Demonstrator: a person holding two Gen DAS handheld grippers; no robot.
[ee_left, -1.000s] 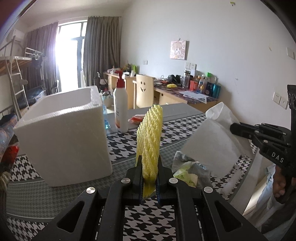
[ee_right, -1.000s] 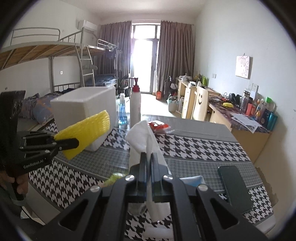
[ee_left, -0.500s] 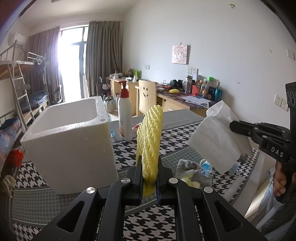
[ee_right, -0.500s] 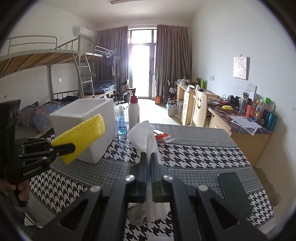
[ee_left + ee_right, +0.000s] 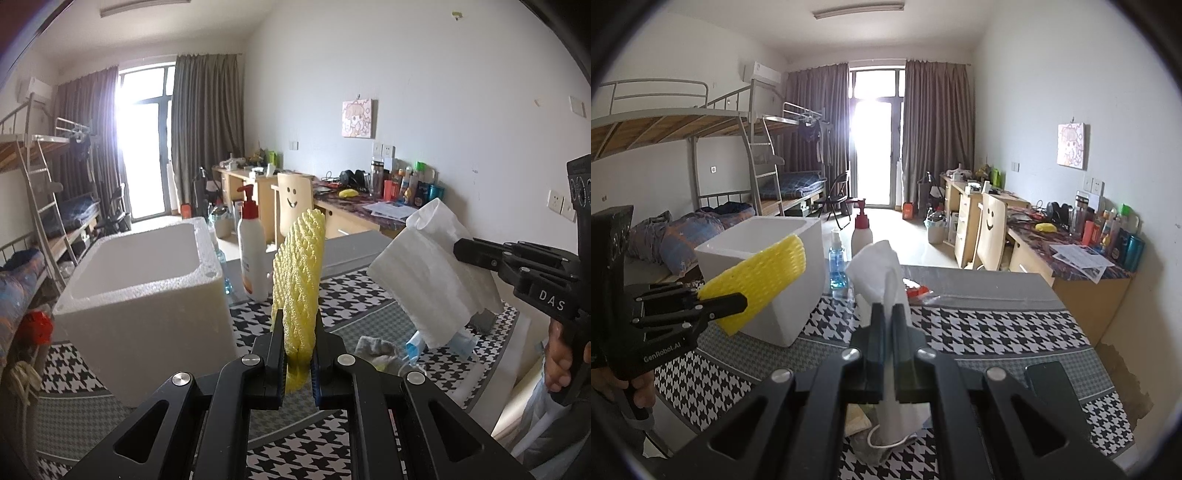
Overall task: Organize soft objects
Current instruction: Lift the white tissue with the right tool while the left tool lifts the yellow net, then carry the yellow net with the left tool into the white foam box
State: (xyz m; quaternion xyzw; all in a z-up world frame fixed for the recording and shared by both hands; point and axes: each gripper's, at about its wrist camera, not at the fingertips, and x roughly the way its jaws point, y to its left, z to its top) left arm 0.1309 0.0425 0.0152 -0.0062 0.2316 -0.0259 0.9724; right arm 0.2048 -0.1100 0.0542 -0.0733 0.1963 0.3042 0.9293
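While both claws are raised above the table, the scene reads as follows.

Left claw [image 5: 298, 345]: clamped on the yellow foam net [image 5: 300, 273], which stands upright out of the jaws; a hand grips the tool's handle at the lower left of the right wrist view.

Yellow foam net: held in the air near the white foam box [image 5: 147, 295], its upper end level with the box's rim in the right wrist view; it does not touch the box.

Right claw [image 5: 889, 325]: clamped on the white foam sheet [image 5: 877, 269], pressed thin between the pads, its loose ends sticking out above and hanging below the jaws.

White foam sheet: in the air over the near right part of the table [image 5: 997, 332], well apart from the box.

White foam box: open at the top, standing on the houndstooth cloth at the left of the table; its inside looks bare as far as it can be seen.

Soft heap [image 5: 373, 349]: grey cloth and a blue face mask [image 5: 413, 345] lying on the table below the white foam sheet.

Pump bottle [image 5: 253, 251]: upright, just behind the box, with a small blue bottle [image 5: 837, 267] beside it.

Phone [image 5: 1051, 384]: flat on the right side of the table.
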